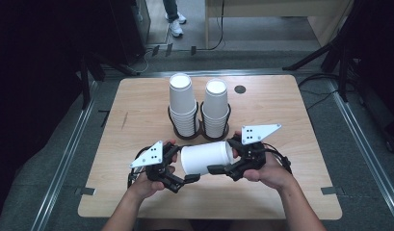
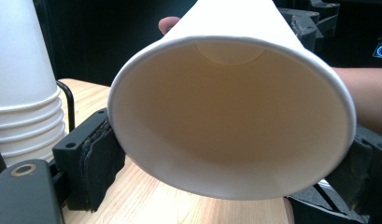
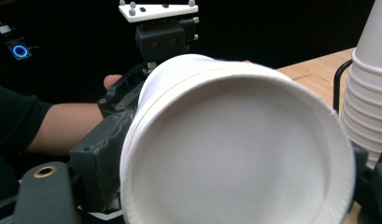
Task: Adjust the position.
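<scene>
At the near middle of the light wooden table (image 1: 137,125), a white paper cup (image 1: 206,157) lies on its side in the air between the two hands, mouth toward the left claw (image 1: 185,166), base toward the right claw (image 1: 222,155). Left gripper view: the cup's rolled rim sits between the two black padded jaws, both pads against the outer wall near the mouth, so the left claw is closed on the cup at a wide setting. Right gripper view: the flat white base faces the camera, jaws flanking the narrow end; the near jaw looks to touch the wall, and contact on the far jaw cannot be made out. In that view a second rim edge appears behind the base, so this may be two nested cups; not certain. Behind, two tall stacks of white paper cups (image 1: 182,103) stand upright, side by side, in black wire ring holders (image 1: 200,131). Judged step: pulling one cup free of another, or passing the cup from hand to hand, at the point where the right claw's grip is light. Next move calls for a firm left grip without crushing the thin rim, and a straight pull along the cup's axis, kept clear of the stacks just behind.
</scene>
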A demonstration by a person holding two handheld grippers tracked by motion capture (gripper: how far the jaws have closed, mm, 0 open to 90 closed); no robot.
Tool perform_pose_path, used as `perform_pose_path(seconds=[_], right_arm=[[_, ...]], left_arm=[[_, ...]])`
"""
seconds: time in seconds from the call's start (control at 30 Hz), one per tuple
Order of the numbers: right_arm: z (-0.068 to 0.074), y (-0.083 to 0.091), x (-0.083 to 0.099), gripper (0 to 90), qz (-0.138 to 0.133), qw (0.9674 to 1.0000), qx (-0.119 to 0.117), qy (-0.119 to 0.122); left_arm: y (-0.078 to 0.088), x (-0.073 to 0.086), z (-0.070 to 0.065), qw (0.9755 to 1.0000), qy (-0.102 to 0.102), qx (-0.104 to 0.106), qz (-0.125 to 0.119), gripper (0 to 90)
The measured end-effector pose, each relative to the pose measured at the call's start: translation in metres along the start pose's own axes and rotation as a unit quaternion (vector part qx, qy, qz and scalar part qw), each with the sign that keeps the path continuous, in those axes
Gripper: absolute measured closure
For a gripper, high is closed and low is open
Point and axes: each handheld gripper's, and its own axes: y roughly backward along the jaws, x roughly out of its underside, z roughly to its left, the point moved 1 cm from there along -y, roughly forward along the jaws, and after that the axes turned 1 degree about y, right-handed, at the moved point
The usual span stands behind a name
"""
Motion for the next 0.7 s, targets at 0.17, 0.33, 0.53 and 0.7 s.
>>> perform_pose_path(seconds=[0.17, 0.33, 0.53, 0.7], right_arm=[[0.000, 0.000, 0.000, 15.7, 0.001, 1.0000, -0.002, -0.001], [0.000, 0.001, -0.001, 11.6, 0.002, 1.0000, 0.009, 0.000], [-0.001, 0.007, -0.003, 6.6, 0.002, 0.9997, 0.024, 0.008], [0.002, 0.014, -0.002, 6.6, 0.018, 0.9984, 0.046, 0.026]], left_arm=[[0.000, 0.000, 0.000, 1.0000, 0.002, -0.001, 0.001, 9.6], [0.002, 0.000, 0.002, 1.0000, 0.004, -0.004, 0.001, 9.6], [0.003, 0.002, 0.003, 0.9999, 0.003, -0.007, 0.012, 9.7], [0.000, 0.004, 0.003, 0.9997, 0.003, -0.006, 0.023, 9.8]])
